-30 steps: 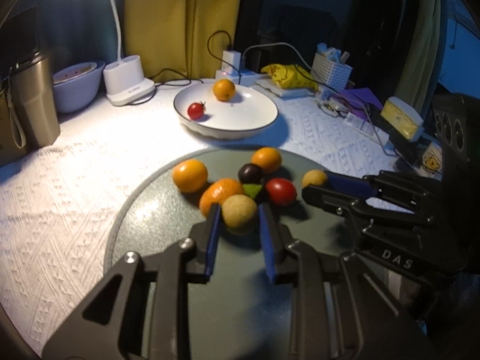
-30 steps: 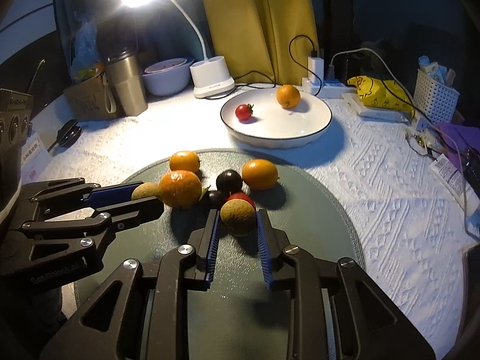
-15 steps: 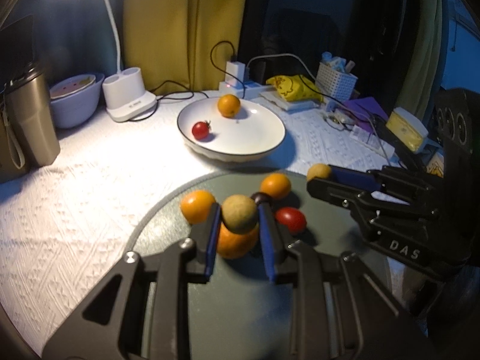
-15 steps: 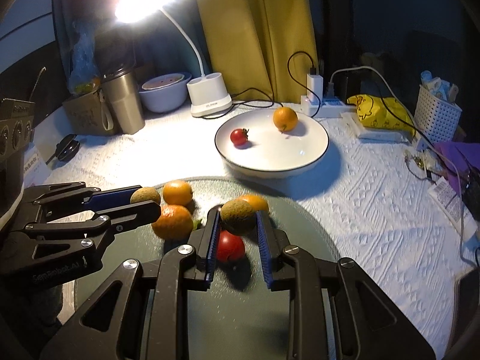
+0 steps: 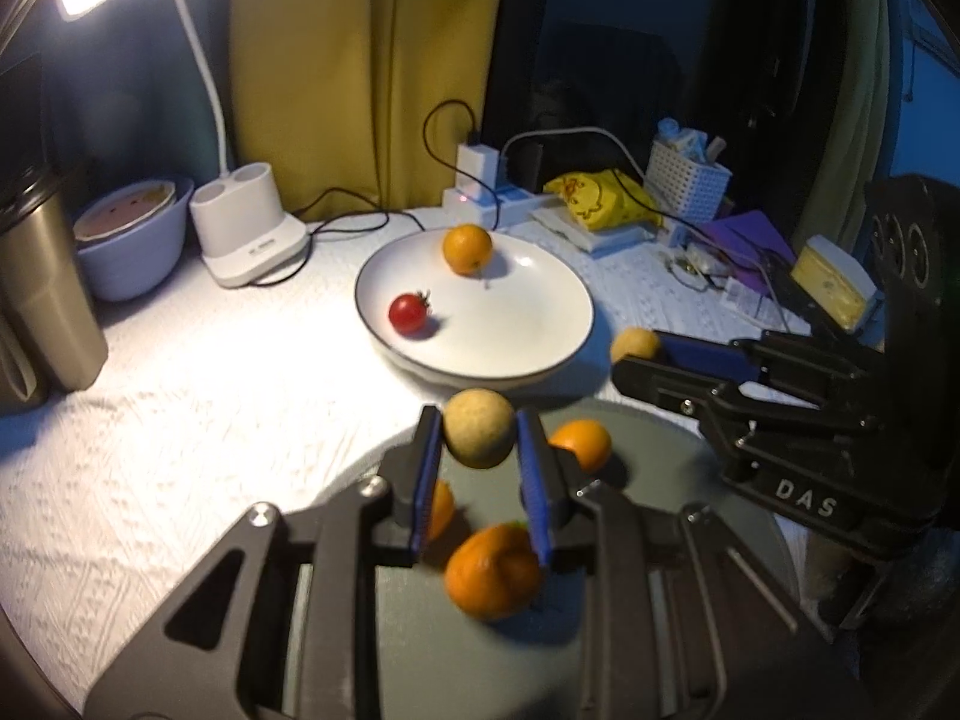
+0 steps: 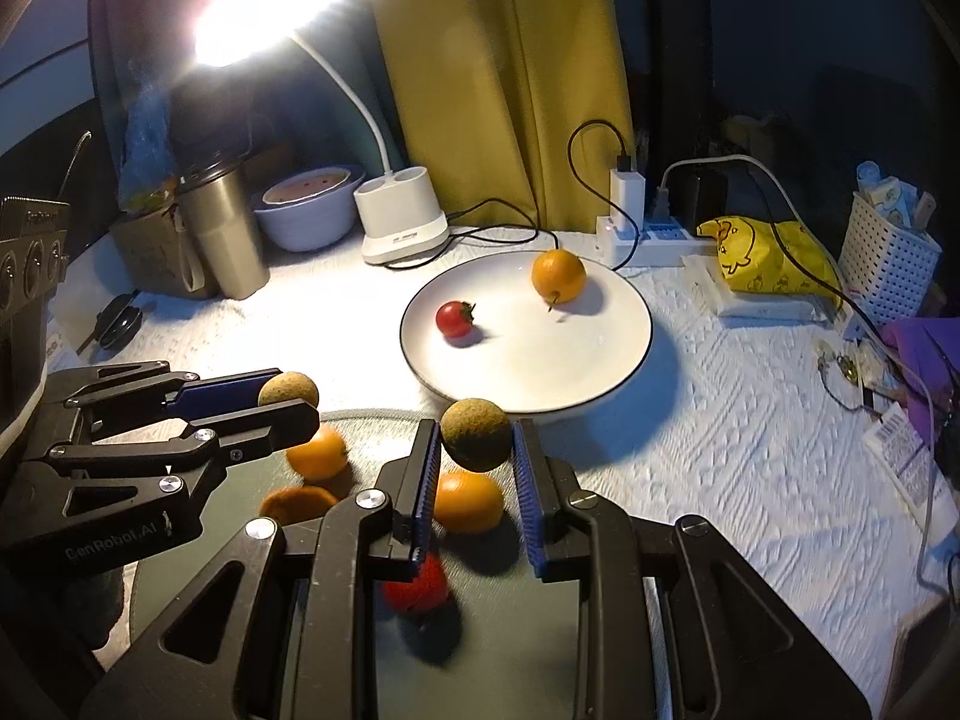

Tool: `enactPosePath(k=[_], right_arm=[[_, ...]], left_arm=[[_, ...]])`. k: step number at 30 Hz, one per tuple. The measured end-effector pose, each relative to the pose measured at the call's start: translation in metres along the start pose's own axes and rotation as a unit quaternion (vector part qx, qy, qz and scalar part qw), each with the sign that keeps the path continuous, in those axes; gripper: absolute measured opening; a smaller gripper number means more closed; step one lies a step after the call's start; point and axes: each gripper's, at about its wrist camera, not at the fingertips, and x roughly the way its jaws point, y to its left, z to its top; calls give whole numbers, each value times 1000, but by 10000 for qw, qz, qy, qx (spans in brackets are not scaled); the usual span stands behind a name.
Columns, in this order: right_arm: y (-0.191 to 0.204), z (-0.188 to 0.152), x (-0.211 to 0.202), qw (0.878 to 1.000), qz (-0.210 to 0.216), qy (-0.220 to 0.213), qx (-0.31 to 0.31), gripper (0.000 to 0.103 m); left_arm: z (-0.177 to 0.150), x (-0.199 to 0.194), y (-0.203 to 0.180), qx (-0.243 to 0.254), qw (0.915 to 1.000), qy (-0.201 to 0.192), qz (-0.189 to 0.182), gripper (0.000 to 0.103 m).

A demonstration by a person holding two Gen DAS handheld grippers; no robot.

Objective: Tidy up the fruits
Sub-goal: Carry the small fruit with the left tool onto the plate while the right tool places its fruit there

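Note:
My left gripper (image 5: 480, 438) is shut on a tan round fruit (image 5: 478, 427), held above the dark round tray (image 5: 690, 450) near the white plate (image 5: 528, 324). My right gripper (image 6: 474, 441) is shut on a second tan round fruit (image 6: 475, 433), also lifted near the plate (image 6: 576, 360). The plate holds an orange (image 6: 558, 275) and a cherry tomato (image 6: 455, 319). Oranges (image 6: 468, 501) and a red tomato (image 6: 415, 589) lie on the tray below. Each gripper shows in the other's view, the right gripper (image 5: 636, 354) and the left gripper (image 6: 288, 399).
A white lamp base (image 6: 401, 222), a steel tumbler (image 6: 223, 228) and a pale bowl (image 6: 309, 213) stand at the back left. A power strip with cables (image 6: 648, 240), a yellow bag (image 6: 762, 255) and a white basket (image 6: 888, 252) crowd the back right.
Both grippers have lifted their tan fruits off the tray and moved forward toward the white plate. The fruits left on the tray now lie below and behind the fingertips.

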Motion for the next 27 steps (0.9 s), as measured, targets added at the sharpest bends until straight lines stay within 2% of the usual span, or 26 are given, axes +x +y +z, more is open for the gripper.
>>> enactPosePath(k=[27], right_arm=[[-44, 49, 58, 9998, -163, -32, 50, 26]], left_arm=[[60, 63, 26, 82, 9999, 1, -140, 26]])
